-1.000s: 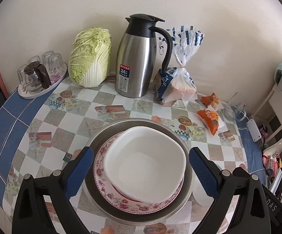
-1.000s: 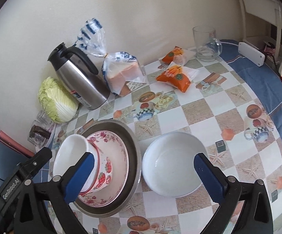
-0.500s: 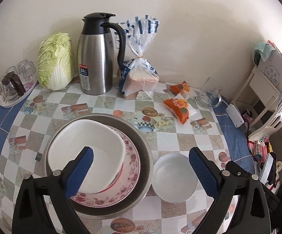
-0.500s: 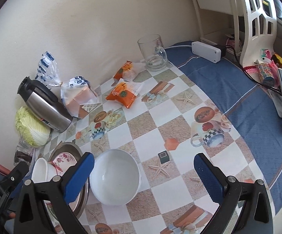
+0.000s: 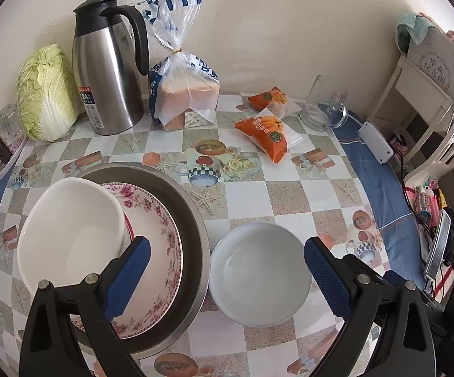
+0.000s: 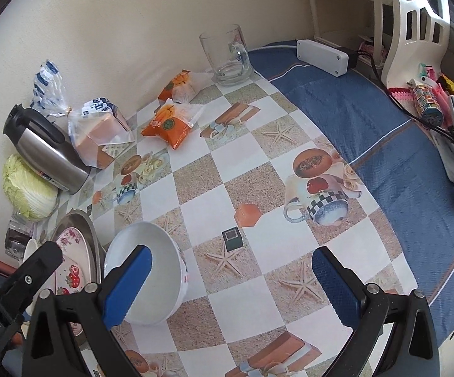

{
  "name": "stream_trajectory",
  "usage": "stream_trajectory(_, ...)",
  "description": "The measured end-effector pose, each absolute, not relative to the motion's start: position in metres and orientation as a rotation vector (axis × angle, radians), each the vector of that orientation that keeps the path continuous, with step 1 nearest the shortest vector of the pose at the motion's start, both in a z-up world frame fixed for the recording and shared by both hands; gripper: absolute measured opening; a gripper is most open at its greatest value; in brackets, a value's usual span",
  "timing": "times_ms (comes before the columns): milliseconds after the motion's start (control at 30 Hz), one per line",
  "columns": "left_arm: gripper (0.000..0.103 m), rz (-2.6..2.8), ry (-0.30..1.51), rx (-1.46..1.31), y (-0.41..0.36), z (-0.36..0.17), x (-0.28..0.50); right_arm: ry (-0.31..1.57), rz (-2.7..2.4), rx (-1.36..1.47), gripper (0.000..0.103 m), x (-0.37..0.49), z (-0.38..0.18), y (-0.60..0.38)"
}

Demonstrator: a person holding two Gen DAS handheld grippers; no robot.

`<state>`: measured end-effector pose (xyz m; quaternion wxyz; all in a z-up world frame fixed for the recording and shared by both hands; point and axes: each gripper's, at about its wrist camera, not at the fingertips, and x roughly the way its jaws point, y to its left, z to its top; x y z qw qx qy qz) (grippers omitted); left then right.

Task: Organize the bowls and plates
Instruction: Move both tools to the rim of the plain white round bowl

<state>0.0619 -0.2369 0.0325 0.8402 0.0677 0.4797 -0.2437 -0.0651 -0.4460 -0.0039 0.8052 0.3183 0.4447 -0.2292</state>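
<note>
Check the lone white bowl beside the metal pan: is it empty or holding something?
Empty. The white bowl sits upright on the table, and its bare white inside shows in both views. It stands just right of the metal pan.

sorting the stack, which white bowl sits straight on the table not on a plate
The round white bowl right of the metal tray. The other white bowl sits on the flowered plate.
</note>
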Motion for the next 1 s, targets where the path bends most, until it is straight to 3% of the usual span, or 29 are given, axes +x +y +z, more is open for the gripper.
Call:
stream_trajectory(800, 0.098, -0.529, 1.060, 0.126, -0.244, 0.015, 0.079, 1.139, -0.491, 0.574, 0.101, -0.025, -0.058, -0.428)
stream_trajectory(933, 0.098, -0.530, 1.060, 0.127, -0.244, 0.016, 0.079, 1.131, -0.477, 0.598, 0.079, -0.024, -0.060, -0.426)
stream_trajectory(1000, 0.098, -0.532, 1.060, 0.124, -0.244, 0.016, 0.079, 1.119, -0.460, 0.617, 0.073, -0.023, -0.059, -0.425)
